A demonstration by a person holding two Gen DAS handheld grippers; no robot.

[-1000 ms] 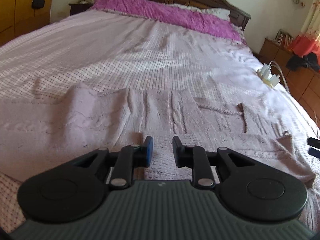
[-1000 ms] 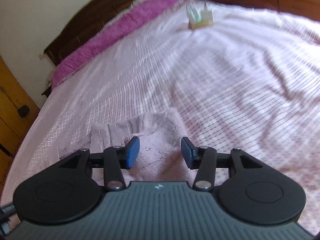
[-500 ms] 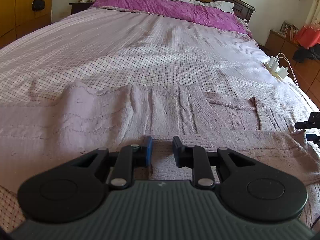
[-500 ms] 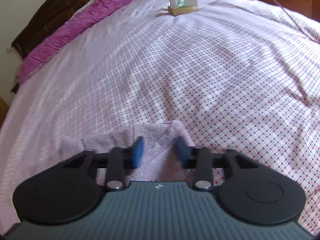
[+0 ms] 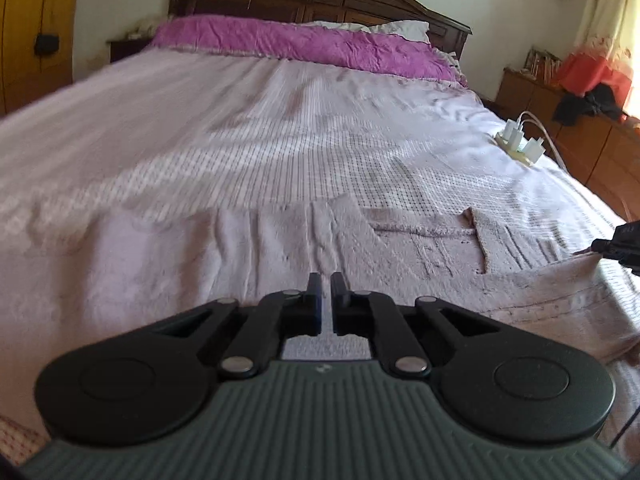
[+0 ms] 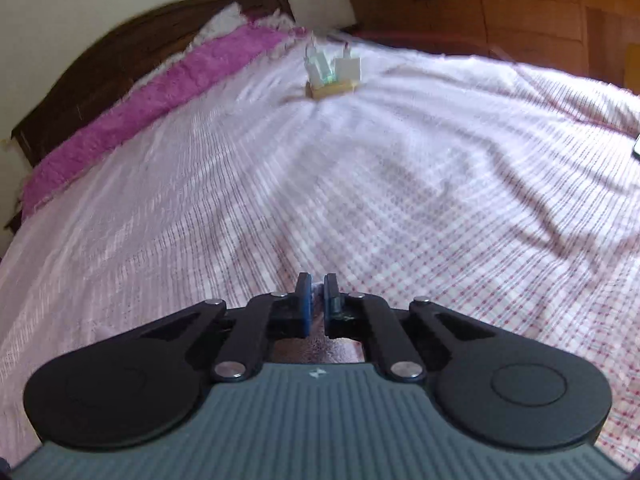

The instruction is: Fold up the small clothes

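A pale lilac knitted sweater [image 5: 248,248] lies spread across the near part of the bed, neckline to the right of middle. My left gripper [image 5: 325,280] is shut on the sweater's near hem. My right gripper [image 6: 316,280] is shut on a corner of the sweater; only a dark sliver of fabric [image 6: 316,344] shows behind its jaws, the rest is hidden under the gripper body. In the left wrist view the right gripper's tip [image 5: 620,242] shows at the right edge, at the sweater's lifted right corner.
The bed has a pink checked sheet [image 6: 400,184] and a purple pillow cover [image 5: 304,46] at the dark headboard. A power strip with white chargers [image 5: 520,142] lies near the right edge, also in the right wrist view [image 6: 334,76]. Wooden cabinets [image 5: 580,136] stand at the right.
Both grippers have closed from open onto the sweater's edge. The right wrist view has tilted up, so the sweater corner has dropped out of its sight.
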